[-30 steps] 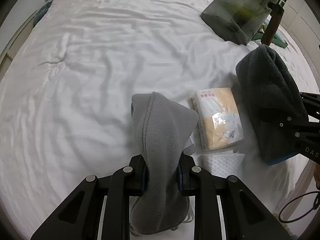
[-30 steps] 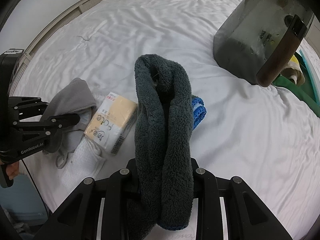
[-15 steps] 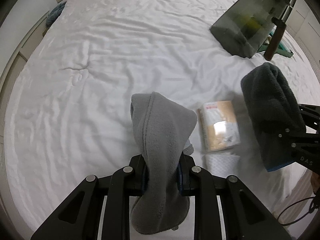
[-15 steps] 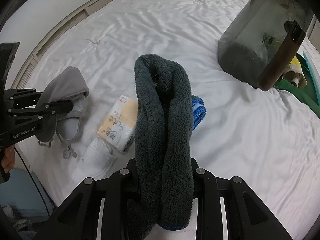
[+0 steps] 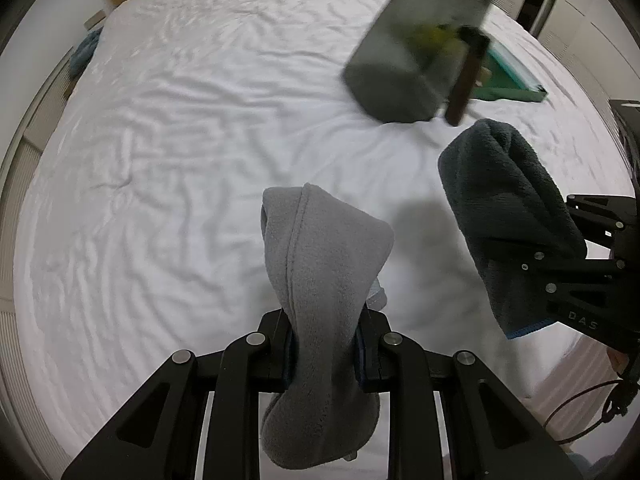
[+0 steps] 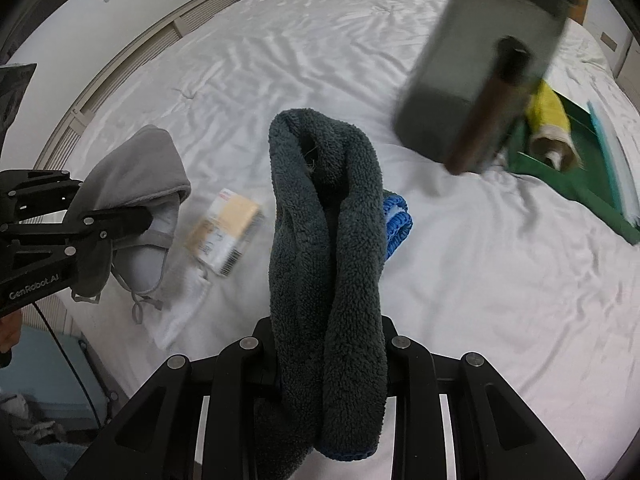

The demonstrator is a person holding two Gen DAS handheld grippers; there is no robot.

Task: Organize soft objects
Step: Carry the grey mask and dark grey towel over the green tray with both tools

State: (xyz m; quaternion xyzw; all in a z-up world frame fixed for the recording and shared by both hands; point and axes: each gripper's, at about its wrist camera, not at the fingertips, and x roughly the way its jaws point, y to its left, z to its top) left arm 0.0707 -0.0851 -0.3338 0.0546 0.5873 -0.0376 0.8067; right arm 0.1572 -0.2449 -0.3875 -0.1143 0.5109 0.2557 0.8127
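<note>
From the left wrist camera, the left hand-held gripper (image 5: 323, 346) is clamped on a light grey fleece cloth (image 5: 320, 264), which stands up folded between the jaws and hangs down below them, held clear above the white bed sheet (image 5: 180, 152). To the right in this view, the right hand-held gripper (image 5: 520, 256) grips a dark grey plush towel (image 5: 504, 200) with a blue-stitched edge, also lifted off the bed. Beyond them a dark translucent bin (image 5: 404, 60) with a brown handle sits on the bed, blurred, with a green tray (image 5: 508, 88) just behind it. From the right wrist camera, the dark towel fills the middle, pinched between the right jaws and doubled over itself, with a blue cloth (image 6: 396, 220) showing just behind it on its right. At the left edge, the left gripper carries the light grey cloth, whose thin ties dangle beneath it. On the sheet between the two cloths lies a yellow and white packet (image 6: 224, 232), touching a white folded cloth (image 6: 180, 312) nearer the bed's edge. At the right, a yellow roll (image 6: 548, 120) lies in the green tray beside the bin.
</note>
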